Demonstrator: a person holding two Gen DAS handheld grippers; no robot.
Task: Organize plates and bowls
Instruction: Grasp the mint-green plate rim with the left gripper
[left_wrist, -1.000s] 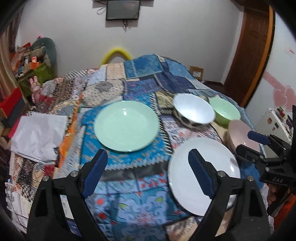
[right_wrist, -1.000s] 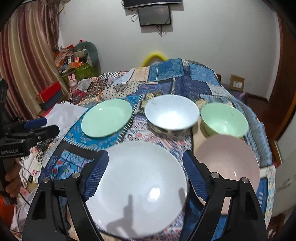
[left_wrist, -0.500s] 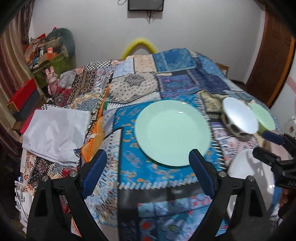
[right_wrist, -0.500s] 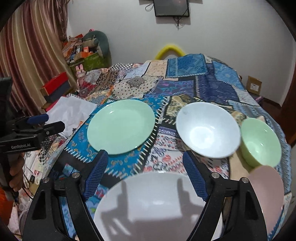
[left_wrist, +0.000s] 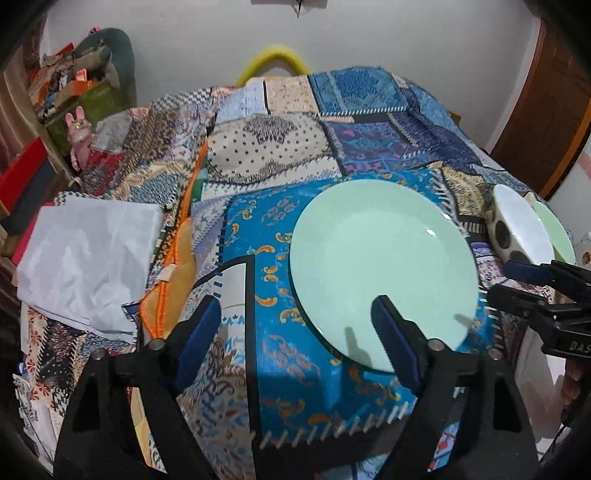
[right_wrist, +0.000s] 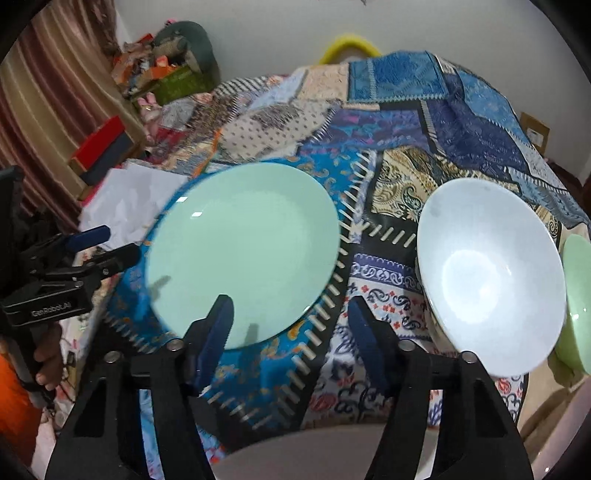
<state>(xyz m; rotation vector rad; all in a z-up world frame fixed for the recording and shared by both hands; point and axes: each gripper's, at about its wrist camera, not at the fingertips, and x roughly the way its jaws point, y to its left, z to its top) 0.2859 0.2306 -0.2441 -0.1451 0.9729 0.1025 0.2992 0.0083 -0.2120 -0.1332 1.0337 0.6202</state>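
A mint green plate (left_wrist: 384, 269) lies flat on the patchwork cloth; it also shows in the right wrist view (right_wrist: 240, 254). My left gripper (left_wrist: 295, 339) is open and empty, its right finger over the plate's near left edge. My right gripper (right_wrist: 288, 332) is open and empty, its left finger over the plate's near right edge. A white bowl (right_wrist: 491, 273) sits right of the plate, with a green bowl (right_wrist: 576, 302) beyond it. A white plate's rim (right_wrist: 332, 454) shows at the bottom. The right gripper (left_wrist: 517, 284) shows at the left view's right edge.
The patchwork cloth (left_wrist: 280, 155) covers the table. White paper (left_wrist: 85, 254) lies at the left edge. Red boxes (right_wrist: 103, 147) and clutter stand at far left. A yellow arc (left_wrist: 273, 59) rises behind the table. A wooden door (left_wrist: 546, 122) is at right.
Both grippers have moved forward and left, closing on the green plate from its two sides. The white plate has dropped to the bottom of the right view. The pink bowl has left view.
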